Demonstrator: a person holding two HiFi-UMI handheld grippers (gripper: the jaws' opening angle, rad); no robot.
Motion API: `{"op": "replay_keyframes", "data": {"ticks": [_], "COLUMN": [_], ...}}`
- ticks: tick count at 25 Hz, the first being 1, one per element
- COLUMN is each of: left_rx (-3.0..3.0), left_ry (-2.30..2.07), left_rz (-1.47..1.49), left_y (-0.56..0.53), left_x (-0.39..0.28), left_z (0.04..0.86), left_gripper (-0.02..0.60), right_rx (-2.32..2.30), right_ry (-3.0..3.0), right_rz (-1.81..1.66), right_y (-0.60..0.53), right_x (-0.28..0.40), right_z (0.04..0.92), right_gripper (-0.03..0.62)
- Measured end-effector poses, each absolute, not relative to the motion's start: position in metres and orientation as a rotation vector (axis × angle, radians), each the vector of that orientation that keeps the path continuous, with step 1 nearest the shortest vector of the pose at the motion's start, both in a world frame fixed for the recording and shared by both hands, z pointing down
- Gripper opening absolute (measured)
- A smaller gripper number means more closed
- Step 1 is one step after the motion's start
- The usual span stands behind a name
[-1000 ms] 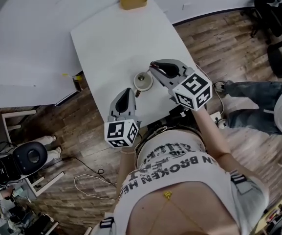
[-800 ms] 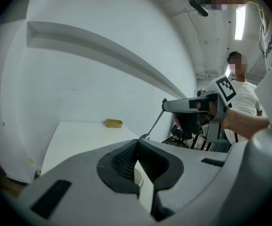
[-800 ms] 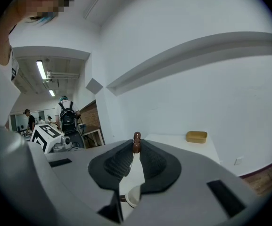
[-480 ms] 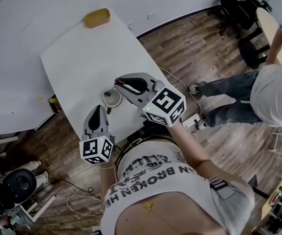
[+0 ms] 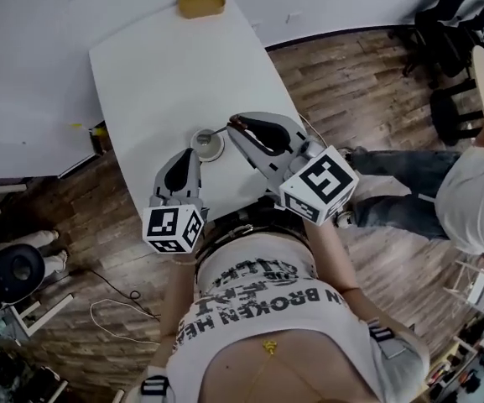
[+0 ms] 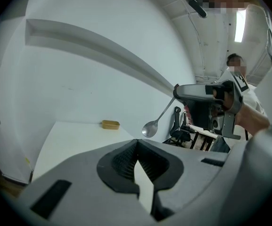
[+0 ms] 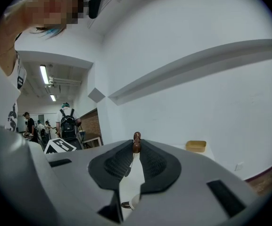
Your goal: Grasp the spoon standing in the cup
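Our right gripper [image 5: 234,123] is clamped on the very tip of the spoon [image 6: 150,128], its pads pinched tight on the brown knob at the handle's end. We judge that this grip lets the rest hang free and leave the cup [image 5: 207,145] without knocking the rim. The spoon slopes down from that grip with its bowl in the air over the cup, and the left gripper view shows the bowl touching nothing. Our left gripper [image 5: 189,154] hovers just beside the cup on our side, jaws together with nothing between them. We think it is parked there to steady the cup if needed, clear of the spoon's path. The cup stands near the front edge of the white table [image 5: 166,65]. The spoon is slim and metallic, with a thin straight stem, a shiny oval bowl and a small dark brown end knob
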State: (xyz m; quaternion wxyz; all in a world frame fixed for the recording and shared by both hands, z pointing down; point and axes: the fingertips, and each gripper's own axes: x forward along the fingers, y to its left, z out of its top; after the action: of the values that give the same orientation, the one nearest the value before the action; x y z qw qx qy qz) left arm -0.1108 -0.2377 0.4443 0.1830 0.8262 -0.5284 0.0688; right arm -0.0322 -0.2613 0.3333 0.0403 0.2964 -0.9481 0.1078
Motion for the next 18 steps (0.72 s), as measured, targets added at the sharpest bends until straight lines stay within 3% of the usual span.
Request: {"op": "replay_keyframes", "data": {"ticks": [18], "left_rx": [2.270], "left_ry": [-1.540], "left_rz": [0.142], "left_y": [-0.244], "left_x": [-0.126], "left_z": [0.452], "left_gripper": [-0.002], "right_rx": [0.861], "right_ry": [-2.884], "right_rz": [0.309], "right_y": [-0.268], "right_x": [-0.046], "right_z": [0.340], "right_gripper": [0.041]}}
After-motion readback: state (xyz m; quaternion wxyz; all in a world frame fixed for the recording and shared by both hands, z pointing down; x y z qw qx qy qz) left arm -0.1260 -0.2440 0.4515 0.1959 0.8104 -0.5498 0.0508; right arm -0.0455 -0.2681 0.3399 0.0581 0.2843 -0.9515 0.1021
